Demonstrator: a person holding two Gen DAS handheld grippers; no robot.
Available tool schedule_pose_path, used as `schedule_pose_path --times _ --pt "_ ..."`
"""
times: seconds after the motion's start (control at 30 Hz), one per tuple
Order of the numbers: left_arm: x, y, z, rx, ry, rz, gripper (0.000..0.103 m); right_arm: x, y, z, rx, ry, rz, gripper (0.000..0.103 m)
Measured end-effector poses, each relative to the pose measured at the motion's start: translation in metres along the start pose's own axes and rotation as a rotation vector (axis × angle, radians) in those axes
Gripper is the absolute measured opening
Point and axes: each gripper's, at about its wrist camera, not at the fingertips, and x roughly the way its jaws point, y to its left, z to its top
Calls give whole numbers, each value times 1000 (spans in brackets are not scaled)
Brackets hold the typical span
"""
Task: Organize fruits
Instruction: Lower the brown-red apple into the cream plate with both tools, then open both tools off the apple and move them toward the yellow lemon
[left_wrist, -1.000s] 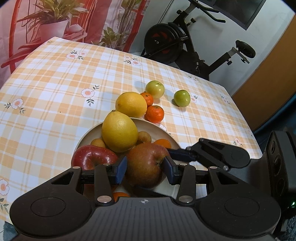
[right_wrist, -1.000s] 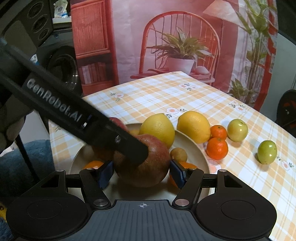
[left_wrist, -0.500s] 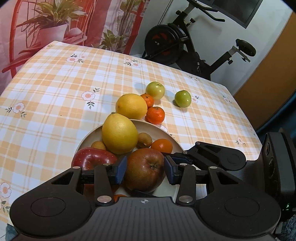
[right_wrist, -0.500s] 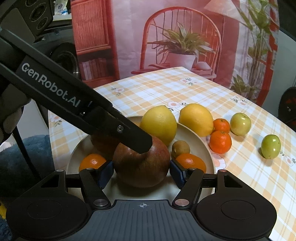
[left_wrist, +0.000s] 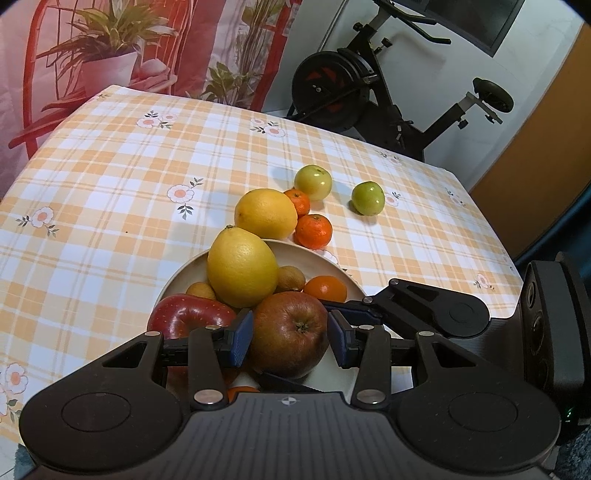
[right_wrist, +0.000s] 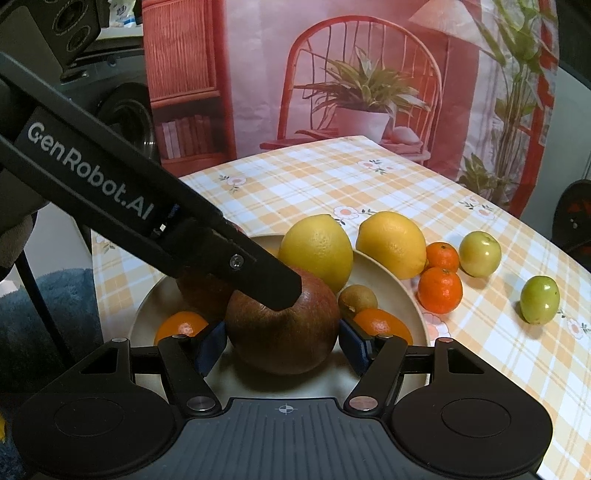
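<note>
The left hand-held gripper (left_wrist: 290, 338) brackets the brown apple (left_wrist: 290, 334) in the bowl (left_wrist: 295, 251), both blue pads just beside its flanks; contact is unclear. The right hand-held gripper (right_wrist: 282, 345) likewise flanks that apple, with narrow gaps showing. Beyond on the desk (left_wrist: 110, 184) lie a lemon (left_wrist: 266, 212), mandarins and green apples.

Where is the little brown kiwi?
The kiwi sits in the bowl, seen in both wrist views, tucked between the big yellow lemon and an orange, just behind the brown apple.
</note>
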Motion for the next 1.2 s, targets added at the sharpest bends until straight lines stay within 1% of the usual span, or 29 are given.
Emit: schedule_pose_path --times 0.13,0.3,0.43,0.73,0.93,1.0,1.2 --pt "-2 0 0 -1 -5 8 46 -3 0 0 10 -8 2 63" --pt "-5 -2 0 2 -14 18 46 -15 0 1 9 -46 2 63" --pt "-10 -3 1 4 -36 28 46 -24 0 0 13 -70 -7 63" --pt "-20 -4 14 6 -98 71 46 -44 -22 3 71 -140 -72 62" --pt "-23 0 27 -1 -132 104 46 -45 -40 4 82 -141 -111 62" --pt "-22 1 32 -1 -140 112 46 -44 -47 6 87 -140 -122 59" --pt "-13 2 48 9 -138 127 46 -38 -66 10 100 -126 -153 58"
